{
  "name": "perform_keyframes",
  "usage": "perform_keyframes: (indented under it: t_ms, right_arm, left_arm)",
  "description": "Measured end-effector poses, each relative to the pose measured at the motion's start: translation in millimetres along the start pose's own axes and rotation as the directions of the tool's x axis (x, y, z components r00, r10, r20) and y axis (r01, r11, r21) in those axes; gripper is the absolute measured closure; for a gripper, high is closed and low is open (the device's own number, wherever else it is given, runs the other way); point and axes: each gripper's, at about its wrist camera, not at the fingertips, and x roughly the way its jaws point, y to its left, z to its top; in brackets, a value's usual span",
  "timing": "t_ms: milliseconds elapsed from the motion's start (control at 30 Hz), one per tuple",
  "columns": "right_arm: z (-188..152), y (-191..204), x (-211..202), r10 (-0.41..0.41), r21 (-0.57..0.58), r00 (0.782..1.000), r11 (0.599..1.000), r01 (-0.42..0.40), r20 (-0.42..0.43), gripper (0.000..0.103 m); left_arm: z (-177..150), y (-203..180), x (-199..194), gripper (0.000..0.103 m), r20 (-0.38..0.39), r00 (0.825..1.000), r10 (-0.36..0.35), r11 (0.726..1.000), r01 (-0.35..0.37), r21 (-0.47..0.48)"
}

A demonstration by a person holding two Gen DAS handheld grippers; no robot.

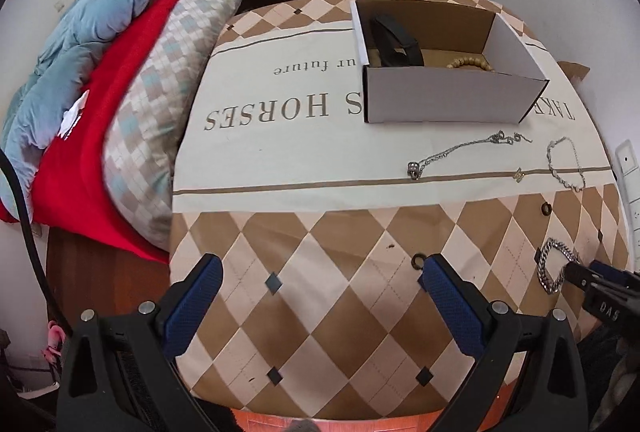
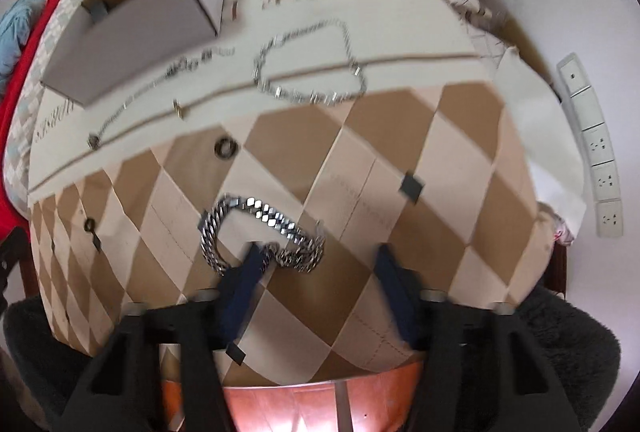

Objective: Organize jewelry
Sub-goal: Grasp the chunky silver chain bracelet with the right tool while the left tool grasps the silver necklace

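Note:
A chunky silver link bracelet lies on the diamond-patterned cloth. My right gripper points down at it, jaws partly apart. Its left finger rests at the chain's near edge and the right finger stands clear, so nothing is pinched. In the left wrist view the same bracelet and right gripper show at the far right. My left gripper hangs open over bare cloth, with a small ring by its right fingertip. A white box holds a black strap and a bead bracelet.
In front of the box lie a thin pendant necklace, a silver chain, a small gold charm and another ring. Bedding is piled left of the table. Wall sockets are on the right.

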Motion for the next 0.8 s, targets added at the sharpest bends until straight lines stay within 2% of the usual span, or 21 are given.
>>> perform_keyframes:
  t_ms: [67, 100, 200, 333, 500, 600, 667, 800]
  right_arm:
    - [-3.3, 6.0, -1.3, 0.024, -0.027, 0.999, 0.999, -0.023, 0.025, 0.087]
    - [-3.9, 9.1, -1.2, 0.023, -0.037, 0.999, 0.999, -0.022, 0.03, 0.092]
    - [-1.9, 12.2, -1.5, -0.004, -0.066, 0.998, 0.998, 0.008, 0.062, 0.092]
    - [16.0, -6.3, -0.5, -0.015, -0.019, 0.997, 1.0, 0.017, 0.073, 0.092]
    - [36.6, -26.5, -1.5, -0.026, 0.025, 0.997, 0.999, 0.024, 0.074, 0.092]
    - [42.9, -37.3, -0.6, -0.021, 0.054, 0.998, 0.998, 0.018, 0.064, 0.092]
    - [52.7, -44.4, 5.3, -0.015, 0.066, 0.998, 0.998, 0.011, 0.057, 0.092]
    - [58.4, -45.9, 6.6, -0.009, 0.079, 0.998, 0.997, 0.005, 0.057, 0.092]
  left_arm:
    - [5.8, -1.2, 3.7, 0.001, -0.007, 1.0, -0.008, 1.0, 0.008, 0.0]
    - [9.7, -1.5, 5.8, 0.001, -0.007, 1.0, -0.019, 1.0, 0.019, 0.0]
    - [23.1, -0.6, 11.0, 0.001, -0.007, 0.998, -0.055, 0.998, 0.055, -0.008]
    - [43.6, -9.5, 25.0, 0.003, -0.025, 0.992, -0.125, 0.992, 0.125, 0.009]
    - [58.6, -34.9, 50.4, 0.003, -0.083, 0.985, -0.15, 0.985, 0.156, 0.074]
    - [60.6, -48.1, 62.3, 0.017, -0.115, 0.982, -0.149, 0.981, 0.161, 0.109]
    - [60.6, -54.4, 68.7, 0.02, -0.132, 0.98, -0.15, 0.979, 0.165, 0.119]
    - [59.0, -62.7, 75.7, 0.046, -0.148, 0.977, -0.154, 0.975, 0.175, 0.138]
